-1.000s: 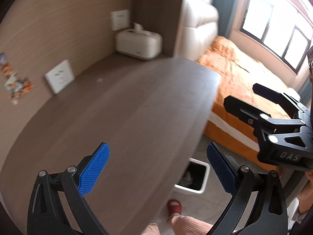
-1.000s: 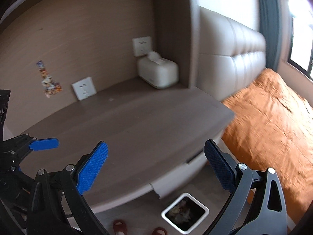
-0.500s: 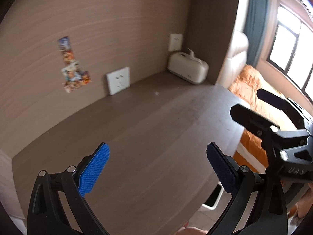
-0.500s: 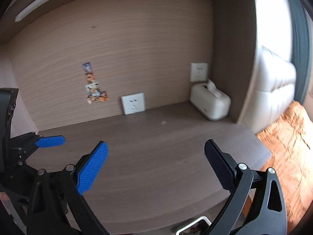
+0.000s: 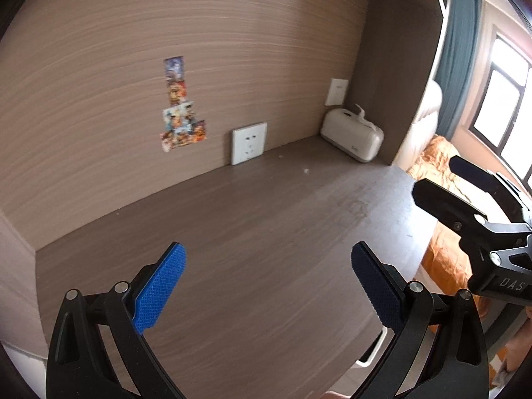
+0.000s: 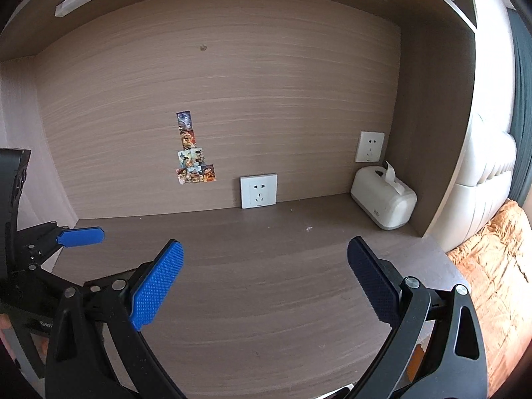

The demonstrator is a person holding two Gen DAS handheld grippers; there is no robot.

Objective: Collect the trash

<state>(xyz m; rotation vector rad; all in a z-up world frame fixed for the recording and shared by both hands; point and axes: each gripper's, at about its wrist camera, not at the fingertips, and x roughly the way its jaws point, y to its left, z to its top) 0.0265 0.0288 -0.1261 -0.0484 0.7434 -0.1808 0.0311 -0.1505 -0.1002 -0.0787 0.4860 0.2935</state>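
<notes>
My left gripper [image 5: 266, 286] is open and empty above the brown wooden desk [image 5: 249, 226]. My right gripper [image 6: 264, 282] is also open and empty over the same desk [image 6: 266, 266]. Each gripper shows in the other's view: the right one at the right edge [image 5: 472, 212], the left one at the left edge [image 6: 60, 242]. A tiny white scrap [image 6: 309, 228] lies on the desk near the back; it also shows in the left wrist view [image 5: 306, 170]. A corner of the white trash bin [image 5: 372, 355] peeks out below the desk's front edge.
A white tissue box [image 6: 382, 199] stands in the back right corner of the desk. Two wall sockets [image 6: 258, 190] and colourful stickers [image 6: 193, 159] are on the back panel. An orange bed [image 6: 498, 266] lies to the right. A side panel [image 6: 432, 133] walls the desk's right.
Both views have tilted up and swung left, from the floor bin and bed toward the desk's back wall. The bin has dropped almost out of sight. Both grippers stay open.
</notes>
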